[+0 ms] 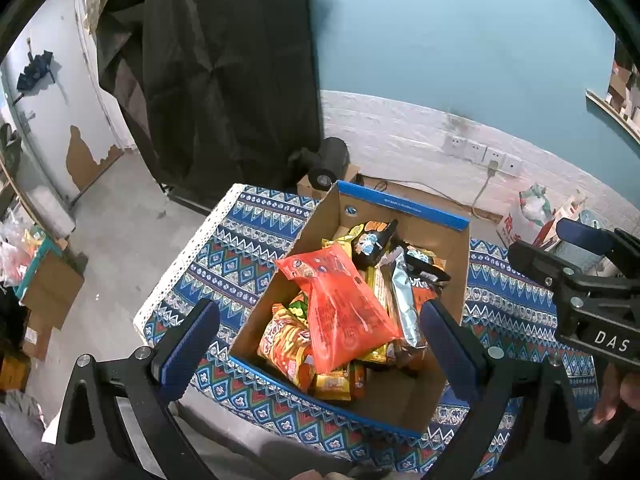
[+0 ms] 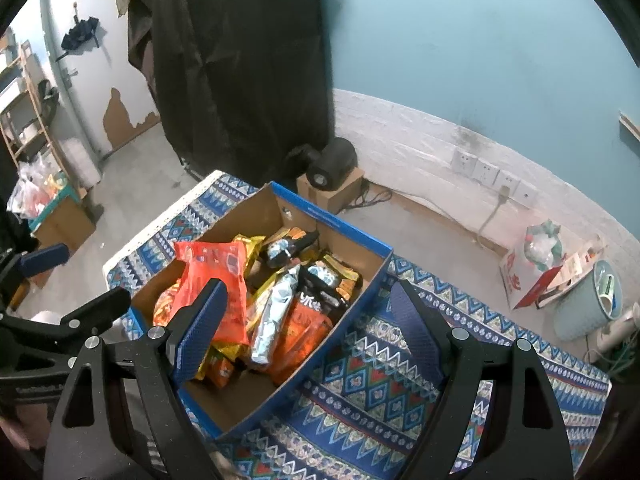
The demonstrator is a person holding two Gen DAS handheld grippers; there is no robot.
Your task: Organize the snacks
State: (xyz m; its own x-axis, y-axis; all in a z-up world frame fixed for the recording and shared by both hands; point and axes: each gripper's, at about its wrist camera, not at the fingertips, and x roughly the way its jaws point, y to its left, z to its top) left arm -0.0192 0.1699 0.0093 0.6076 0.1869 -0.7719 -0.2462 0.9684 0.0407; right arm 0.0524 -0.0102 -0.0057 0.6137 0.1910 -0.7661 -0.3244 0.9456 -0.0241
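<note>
An open cardboard box with blue edges point(image 1: 404, 208) point(image 2: 352, 236) sits on a table with a patterned blue cloth point(image 1: 248, 240) point(image 2: 384, 364). It holds several snack packets. A large orange-red bag point(image 1: 344, 308) point(image 2: 218, 276) lies on top, beside a silver packet point(image 1: 404, 300) point(image 2: 276, 312) and black packets point(image 2: 324, 284). My left gripper point(image 1: 320, 344) is open and empty above the box's near side. My right gripper point(image 2: 308, 328) is open and empty above the box's right part. Each gripper shows at the edge of the other's view point(image 1: 580, 276) point(image 2: 44, 260).
A black cloth point(image 1: 224, 72) hangs behind the table. A black roll on a small cardboard box point(image 1: 330, 168) stands on the floor beyond it. Wall sockets point(image 1: 480, 154), a white bag point(image 2: 536, 264) and a pale bin point(image 2: 592, 300) are at the right. Boxes stand at the left point(image 1: 48, 280).
</note>
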